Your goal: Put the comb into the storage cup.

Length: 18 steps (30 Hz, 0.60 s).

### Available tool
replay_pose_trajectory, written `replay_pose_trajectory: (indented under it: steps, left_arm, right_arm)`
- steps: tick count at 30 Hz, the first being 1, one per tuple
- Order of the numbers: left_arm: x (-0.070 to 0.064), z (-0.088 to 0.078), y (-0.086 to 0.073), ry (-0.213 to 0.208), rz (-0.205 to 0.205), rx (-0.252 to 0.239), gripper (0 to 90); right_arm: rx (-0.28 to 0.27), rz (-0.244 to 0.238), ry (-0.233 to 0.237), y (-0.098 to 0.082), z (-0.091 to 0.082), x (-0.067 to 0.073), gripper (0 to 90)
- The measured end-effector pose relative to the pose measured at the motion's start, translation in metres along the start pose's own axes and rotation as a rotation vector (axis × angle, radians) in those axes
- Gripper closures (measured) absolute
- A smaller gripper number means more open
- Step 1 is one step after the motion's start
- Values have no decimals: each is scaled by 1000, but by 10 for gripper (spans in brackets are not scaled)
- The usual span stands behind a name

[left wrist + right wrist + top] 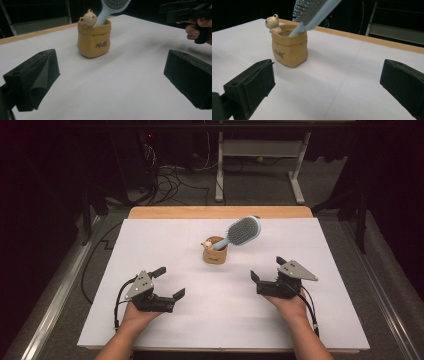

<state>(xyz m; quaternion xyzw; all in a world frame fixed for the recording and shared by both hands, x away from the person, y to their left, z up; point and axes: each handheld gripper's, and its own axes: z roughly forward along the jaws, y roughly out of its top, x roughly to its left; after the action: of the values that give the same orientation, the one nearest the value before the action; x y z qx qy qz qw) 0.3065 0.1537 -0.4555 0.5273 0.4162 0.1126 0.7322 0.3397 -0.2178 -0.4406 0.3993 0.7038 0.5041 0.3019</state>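
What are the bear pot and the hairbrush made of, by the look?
Bear pot: likely glazed ceramic or resin; tan, soft sheen, moulded sack creases, printed lettering. Hairbrush: pale blue plastic, smooth matte handle, fine moulded bristles on a grey pad, likely rubber.

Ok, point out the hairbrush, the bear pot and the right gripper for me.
hairbrush [243, 231], high view, on the bristle head.
bear pot [93, 41], left gripper view, on its front wall.
right gripper [267, 269], high view, midway between its open jaws.
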Motion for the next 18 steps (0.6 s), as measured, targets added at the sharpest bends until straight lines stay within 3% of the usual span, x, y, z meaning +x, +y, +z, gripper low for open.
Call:
replay_pose_trajectory:
  steps: [3,8,18]
  left_arm:
    - [1,-3,1,5,2,-2,12]
    - [3,-11,4,15,3,-15,12]
    - [14,-34,9,57,-13,-32,12]
  right_arm:
    - [-35,-4,-11,-11,-18,-5,2]
    - [-32,27,-21,-22,-40,-14,2]
    - [-67,37,-64,-41,-85,-26,2]
